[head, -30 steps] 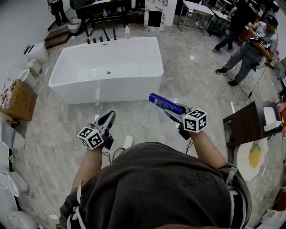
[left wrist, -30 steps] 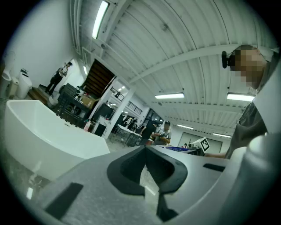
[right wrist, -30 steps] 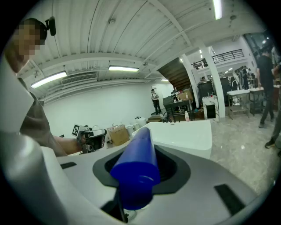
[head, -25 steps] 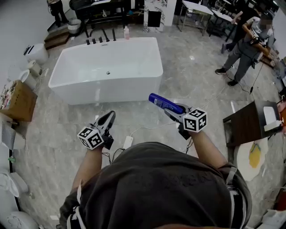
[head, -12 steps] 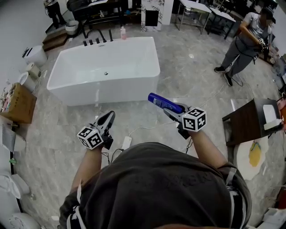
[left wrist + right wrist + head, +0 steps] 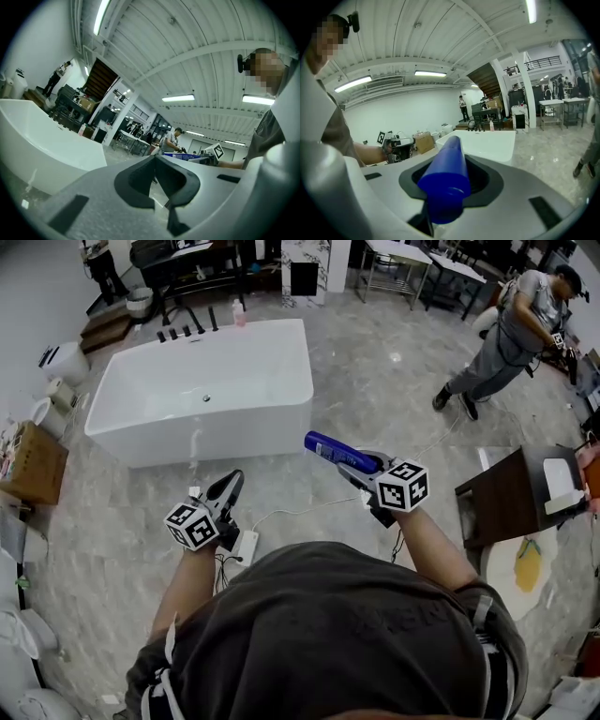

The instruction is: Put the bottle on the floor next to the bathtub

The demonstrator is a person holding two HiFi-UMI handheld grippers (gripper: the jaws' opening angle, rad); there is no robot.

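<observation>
**Bottle aloft, bathtub at eleven o'clock**

The blue bottle (image 6: pixel 339 455) is clamped between the jaws of the right tool (image 6: pixel 364 472), which are closed partway onto its body. In the right gripper view the bottle fills the gap and is seen end-on, projecting forward past the pads. It is carried in the air, clear of the floor (image 6: pixel 300 486), and no surface is touched by it.

In the head view its long axis is laid close to level and is pointed from the tool toward ten o'clock, so the free end is aimed near the right-hand corner of the white bathtub (image 6: pixel 202 439). The bathtub is found at about eleven o'clock from the bottle and apart from it. A strip of bare marble floor is left between the tub's near wall and the tools. That strip is judged to be the target, and it is to be reached by the right hand, where the load is held.

The left tool (image 6: pixel 230 486) is held at about nine o'clock from the bottle, its jaws brought together at the tips with nothing between them. Before release, the bottle would have to be lowered and, if it is to stand, swung from level to upright. A white power strip (image 6: pixel 246 543) with its cable is seen on the floor just beside the left tool and is best avoided.
</observation>
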